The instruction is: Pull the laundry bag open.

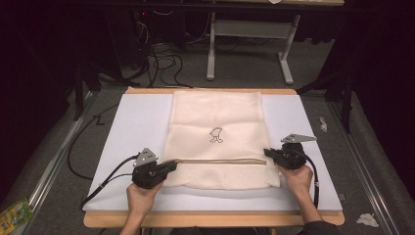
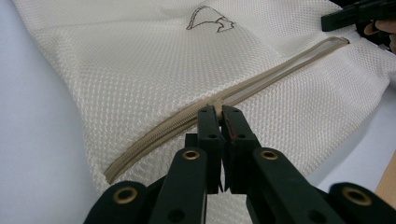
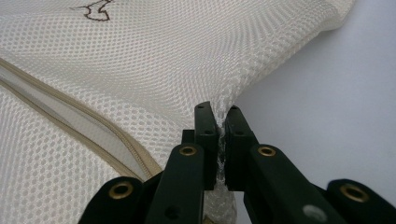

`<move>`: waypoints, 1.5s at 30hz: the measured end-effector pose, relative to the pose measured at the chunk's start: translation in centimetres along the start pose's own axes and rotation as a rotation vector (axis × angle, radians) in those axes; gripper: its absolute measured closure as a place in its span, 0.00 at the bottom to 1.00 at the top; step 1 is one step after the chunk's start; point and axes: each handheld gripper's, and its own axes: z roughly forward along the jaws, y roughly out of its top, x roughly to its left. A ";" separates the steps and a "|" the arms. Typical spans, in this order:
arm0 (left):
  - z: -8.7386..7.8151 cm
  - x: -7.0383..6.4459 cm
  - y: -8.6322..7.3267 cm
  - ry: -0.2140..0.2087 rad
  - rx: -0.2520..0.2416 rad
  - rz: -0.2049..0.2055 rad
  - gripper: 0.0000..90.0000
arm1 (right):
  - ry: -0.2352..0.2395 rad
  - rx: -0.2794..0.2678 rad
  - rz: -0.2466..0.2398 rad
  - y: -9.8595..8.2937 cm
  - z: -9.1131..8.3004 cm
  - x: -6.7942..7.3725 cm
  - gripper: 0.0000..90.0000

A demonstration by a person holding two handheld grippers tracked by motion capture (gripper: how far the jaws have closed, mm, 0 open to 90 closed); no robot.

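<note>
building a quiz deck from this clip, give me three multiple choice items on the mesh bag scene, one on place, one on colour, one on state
1. Where does the left gripper hold the mesh bag?
A. at the zipper pull
B. at the far edge
C. on the printed figure

2. What colour is the zipper tape?
A. red
B. beige
C. black

3. What state is the right gripper in?
A. wide open above the bag
B. lying on the board
C. shut on the mesh

Answers: 1 A, the zipper pull sits between its jaws; 2 B, it reads tan against the cream mesh; 3 C, bunched mesh is pinched between its jaws.
</note>
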 end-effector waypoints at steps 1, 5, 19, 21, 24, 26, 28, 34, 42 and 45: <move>-0.1 0.1 0.0 0.002 -0.001 -0.002 0.97 | -0.001 0.001 -0.003 0.0 0.0 0.0 0.98; -0.5 0.3 0.0 0.019 -0.006 0.002 0.97 | -0.005 0.002 0.001 0.0 0.0 0.0 0.98; -1.9 1.4 -0.5 0.048 -0.024 -0.025 0.97 | -0.010 0.003 -0.002 0.1 -0.1 -0.2 0.98; -1.9 1.4 -0.5 0.052 -0.022 -0.023 0.97 | -0.009 0.001 -0.007 0.2 -0.1 -0.2 0.98; -2.0 1.5 -0.5 0.052 -0.018 -0.023 0.97 | -0.009 0.005 0.000 0.2 -0.1 -0.1 0.98; -2.1 1.6 -0.5 0.065 -0.011 -0.016 0.97 | -0.016 0.005 -0.003 0.2 -0.1 0.0 0.98; -2.5 1.7 -0.5 0.072 -0.012 -0.018 0.97 | -0.018 0.007 -0.002 0.2 -0.2 -0.2 0.98; -3.2 2.7 -1.1 0.074 -0.018 -0.054 0.97 | -0.020 0.004 -0.002 0.2 -0.3 -0.3 0.98; -3.8 3.3 -1.5 0.086 -0.011 -0.062 0.97 | -0.021 0.007 -0.009 0.3 -0.2 -0.2 0.98; -3.5 3.2 -1.5 0.126 0.020 -0.043 0.97 | -0.027 0.014 -0.014 0.4 -0.2 -0.1 0.98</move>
